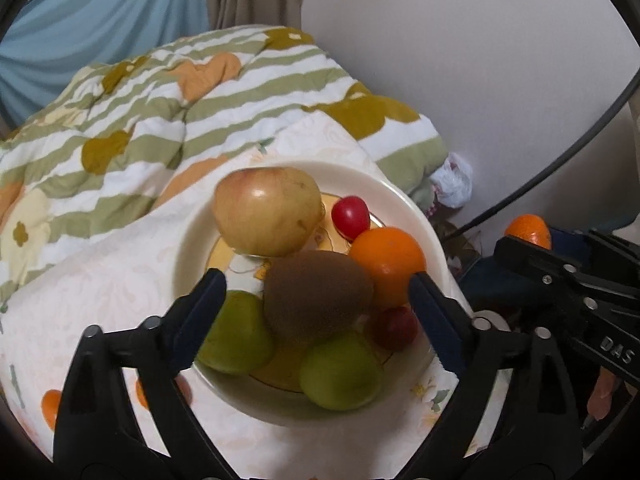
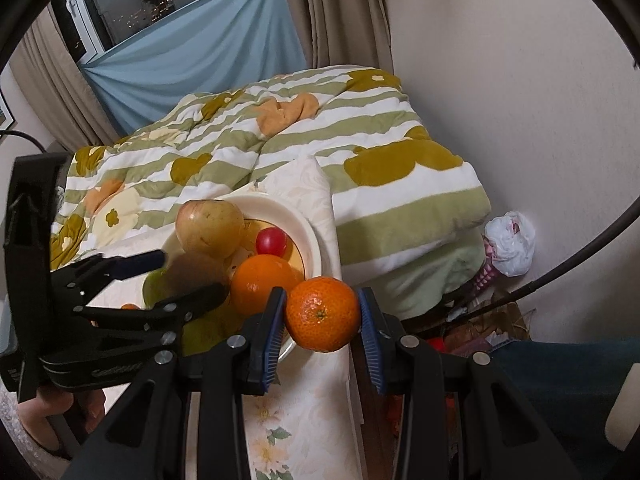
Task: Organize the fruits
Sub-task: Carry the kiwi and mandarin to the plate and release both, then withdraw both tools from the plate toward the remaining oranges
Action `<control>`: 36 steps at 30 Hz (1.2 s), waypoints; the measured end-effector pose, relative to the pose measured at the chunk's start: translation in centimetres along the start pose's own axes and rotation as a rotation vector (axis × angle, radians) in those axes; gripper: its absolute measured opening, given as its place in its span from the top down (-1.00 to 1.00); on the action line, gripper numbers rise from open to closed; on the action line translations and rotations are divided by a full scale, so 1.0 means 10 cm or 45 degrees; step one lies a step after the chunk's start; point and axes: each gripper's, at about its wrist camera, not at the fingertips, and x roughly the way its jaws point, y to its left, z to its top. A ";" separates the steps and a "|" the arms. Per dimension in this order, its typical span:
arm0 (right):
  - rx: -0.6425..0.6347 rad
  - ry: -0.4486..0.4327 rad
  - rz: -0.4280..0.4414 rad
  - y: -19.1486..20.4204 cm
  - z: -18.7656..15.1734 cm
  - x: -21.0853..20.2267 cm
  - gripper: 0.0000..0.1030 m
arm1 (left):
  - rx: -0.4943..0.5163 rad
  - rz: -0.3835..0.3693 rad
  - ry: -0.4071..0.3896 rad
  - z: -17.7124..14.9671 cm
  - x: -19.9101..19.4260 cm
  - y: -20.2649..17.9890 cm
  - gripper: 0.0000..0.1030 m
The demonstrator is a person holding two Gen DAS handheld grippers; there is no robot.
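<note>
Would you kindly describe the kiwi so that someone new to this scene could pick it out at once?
Find the cream bowl of fruit on the floral cloth in front of the striped quilt. The kiwi sits at the middle of the pile, between the left gripper's open jaws. It alone is brown and fuzzy; its neighbours are smooth green, orange or red.

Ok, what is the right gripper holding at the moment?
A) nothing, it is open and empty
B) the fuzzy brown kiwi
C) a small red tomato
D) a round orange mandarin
D: in the right wrist view the right gripper has both blue pads pressed against a round orange mandarin, held beside the cream bowl; the fuzzy brown kiwi lies in that bowl.
</note>
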 end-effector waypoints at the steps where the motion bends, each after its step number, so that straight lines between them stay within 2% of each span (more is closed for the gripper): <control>1: 0.001 -0.001 0.001 0.00 0.01 0.00 0.35 | -0.006 -0.002 0.000 0.00 -0.02 0.02 -0.95; 8: -0.031 -0.007 0.020 0.03 0.14 0.04 0.35 | -0.070 0.048 0.000 -0.08 -0.20 0.24 -0.95; 21: -0.159 0.012 0.145 0.31 0.41 0.33 0.35 | -0.252 0.166 -0.026 -0.33 -0.55 0.70 -0.95; 30: -0.236 0.049 0.222 0.47 0.45 0.65 0.35 | -0.372 0.250 -0.040 -0.55 -0.71 0.94 -0.95; 36: -0.258 0.048 0.227 0.49 0.42 0.77 0.35 | -0.446 0.293 -0.033 -0.75 -0.77 1.05 -0.95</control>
